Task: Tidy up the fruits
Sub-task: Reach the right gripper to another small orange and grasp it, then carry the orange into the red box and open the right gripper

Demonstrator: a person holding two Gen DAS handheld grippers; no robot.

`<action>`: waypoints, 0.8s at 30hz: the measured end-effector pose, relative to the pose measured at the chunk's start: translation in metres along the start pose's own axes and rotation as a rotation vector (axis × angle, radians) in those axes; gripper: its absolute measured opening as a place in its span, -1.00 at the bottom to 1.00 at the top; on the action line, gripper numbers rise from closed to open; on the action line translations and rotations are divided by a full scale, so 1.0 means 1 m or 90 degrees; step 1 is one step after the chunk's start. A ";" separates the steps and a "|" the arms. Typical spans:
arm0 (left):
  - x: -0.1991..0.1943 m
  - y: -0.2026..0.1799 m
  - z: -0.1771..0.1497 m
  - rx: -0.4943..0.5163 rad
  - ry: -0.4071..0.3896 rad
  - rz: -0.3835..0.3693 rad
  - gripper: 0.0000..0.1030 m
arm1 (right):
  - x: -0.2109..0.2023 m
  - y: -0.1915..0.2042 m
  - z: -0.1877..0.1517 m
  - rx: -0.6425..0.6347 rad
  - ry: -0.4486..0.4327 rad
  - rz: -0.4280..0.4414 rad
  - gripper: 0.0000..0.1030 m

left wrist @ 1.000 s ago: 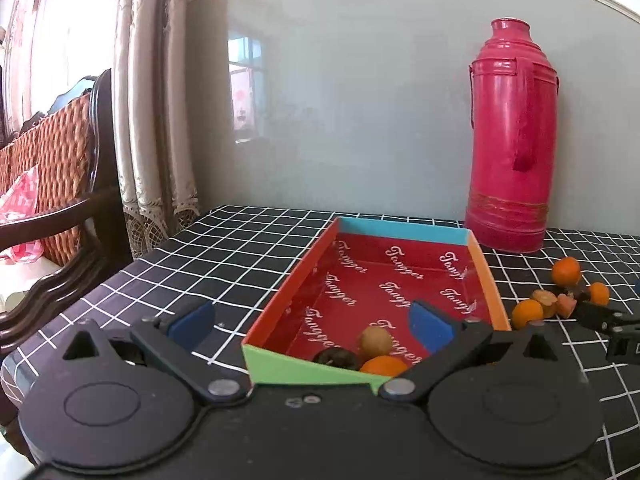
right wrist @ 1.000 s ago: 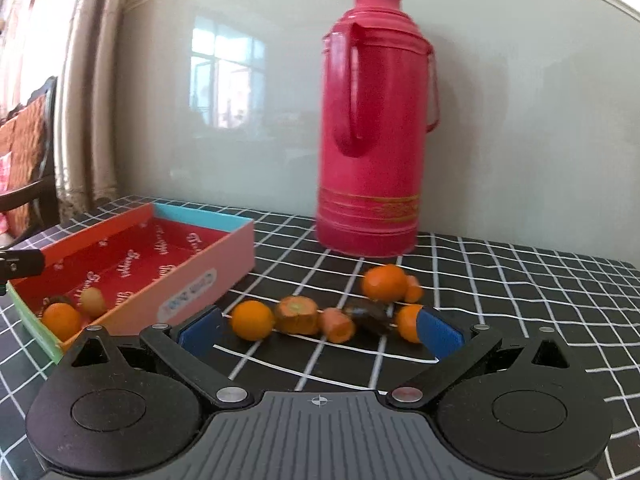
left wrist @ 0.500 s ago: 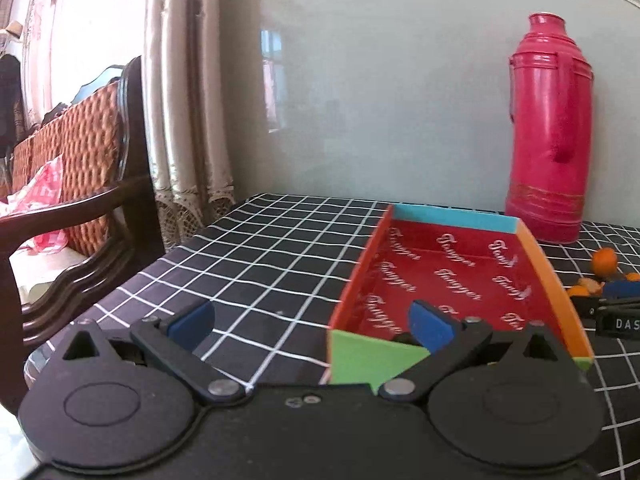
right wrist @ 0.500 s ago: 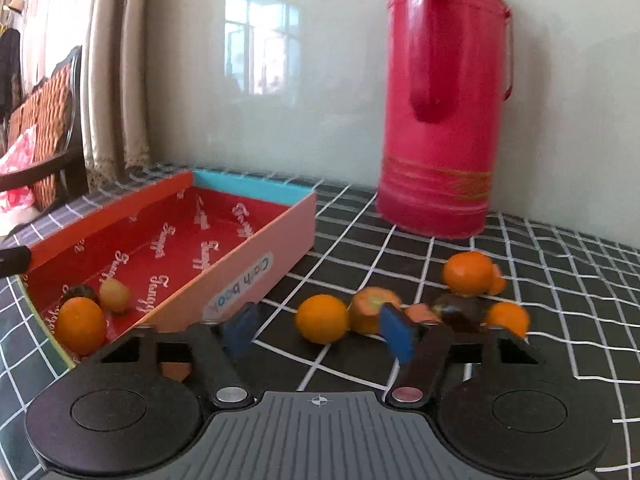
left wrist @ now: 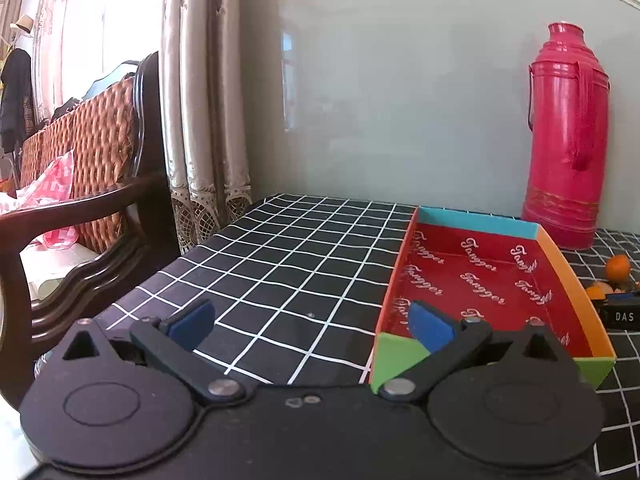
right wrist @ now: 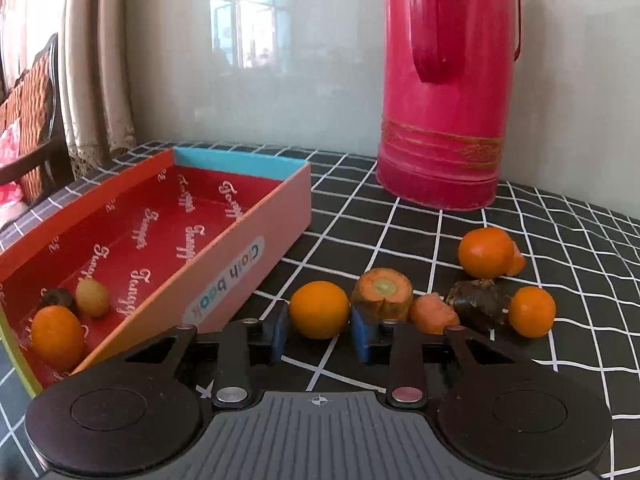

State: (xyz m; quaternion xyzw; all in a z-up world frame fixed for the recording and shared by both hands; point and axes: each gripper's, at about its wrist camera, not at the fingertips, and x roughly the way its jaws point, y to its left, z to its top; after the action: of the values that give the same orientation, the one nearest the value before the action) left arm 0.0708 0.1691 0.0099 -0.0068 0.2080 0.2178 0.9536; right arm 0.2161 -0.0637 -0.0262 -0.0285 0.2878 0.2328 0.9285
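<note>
Closing on the nearest orange fruit (right wrist: 319, 309), the right gripper (right wrist: 319, 334) has both pads against it: the pick-up step. Next, I judge, comes lifting it left into the box (right wrist: 276, 212). The left gripper (left wrist: 312, 326) hangs released.

- I note the tablecloth (right wrist: 560, 240) is black, ruled in a white grid.
- The box (right wrist: 276, 200) shows a red lining with white script, a pink outer wall, a blue end and a green near end.
- The flask (right wrist: 444, 120) is deep pink with gold bands.
- The tangerine (right wrist: 319, 309) between my right gripper's (right wrist: 320, 330) blue pads is orange.
- The curtain (left wrist: 204, 120) reads beige, lace-patterned.
- The chair (left wrist: 100, 140) has brown woven backing in a dark frame.
</note>
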 end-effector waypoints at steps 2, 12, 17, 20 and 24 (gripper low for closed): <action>-0.002 0.001 0.001 0.000 0.000 0.001 0.89 | -0.012 0.002 0.004 0.003 -0.035 0.006 -0.35; -0.006 0.010 -0.001 0.006 0.007 0.017 0.89 | -0.046 0.052 0.008 -0.045 -0.122 0.101 -0.34; -0.007 0.008 -0.001 0.014 0.007 0.012 0.89 | -0.048 0.077 -0.001 -0.100 -0.155 0.082 0.41; -0.009 0.005 -0.001 0.014 0.004 0.009 0.89 | -0.061 0.069 -0.003 -0.077 -0.210 0.087 0.82; -0.011 0.002 0.002 0.002 0.001 -0.005 0.89 | -0.071 0.045 -0.006 -0.034 -0.244 0.045 0.82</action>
State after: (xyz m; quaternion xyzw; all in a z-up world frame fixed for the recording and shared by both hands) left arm 0.0620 0.1662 0.0158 -0.0060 0.2087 0.2140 0.9543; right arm 0.1415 -0.0543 0.0117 0.0016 0.1003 0.2742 0.9564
